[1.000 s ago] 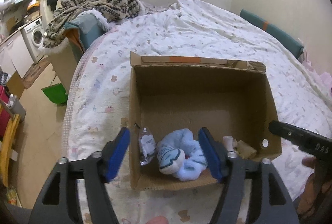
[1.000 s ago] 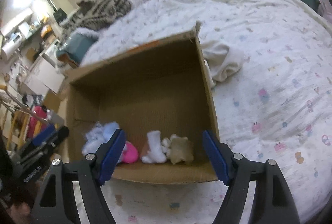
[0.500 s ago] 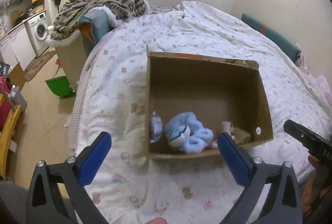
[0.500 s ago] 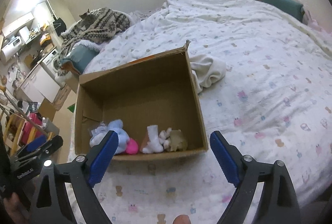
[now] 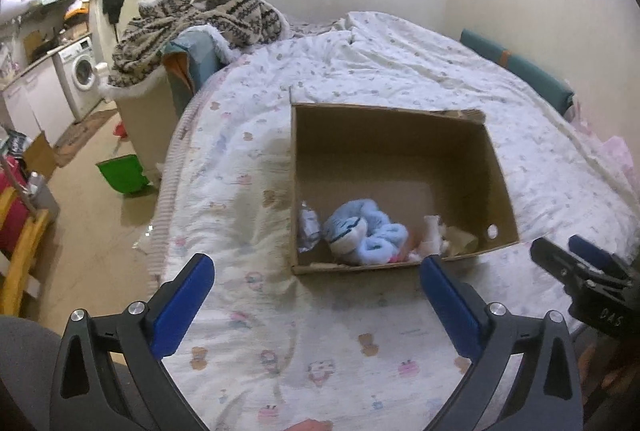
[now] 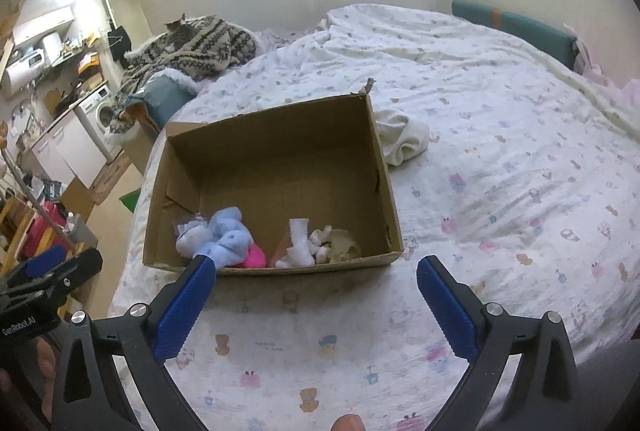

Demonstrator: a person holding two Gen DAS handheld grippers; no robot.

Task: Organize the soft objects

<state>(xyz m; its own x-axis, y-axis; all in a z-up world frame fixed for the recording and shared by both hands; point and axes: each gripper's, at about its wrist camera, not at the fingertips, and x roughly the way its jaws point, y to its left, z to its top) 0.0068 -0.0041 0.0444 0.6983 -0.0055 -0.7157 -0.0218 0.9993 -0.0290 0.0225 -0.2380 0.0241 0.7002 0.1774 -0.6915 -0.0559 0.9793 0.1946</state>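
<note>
Pulled back from box (image 6: 276, 151) on bed (image 6: 500, 151), both tools (image 5: 316, 273) (image 6: 316, 271) wide, empty; toys (image 6: 224, 239) inside, white cloth (image 6: 402, 141) outside, unsorted.

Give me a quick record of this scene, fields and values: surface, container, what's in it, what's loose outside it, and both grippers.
surface: bed
container: cardboard box, open top, on the bed
contents: blue plush, pink item, white sock, beige item, along the near wall
outside: white cloth, against the box's right side
left gripper: open, empty
right gripper: open, empty
</note>
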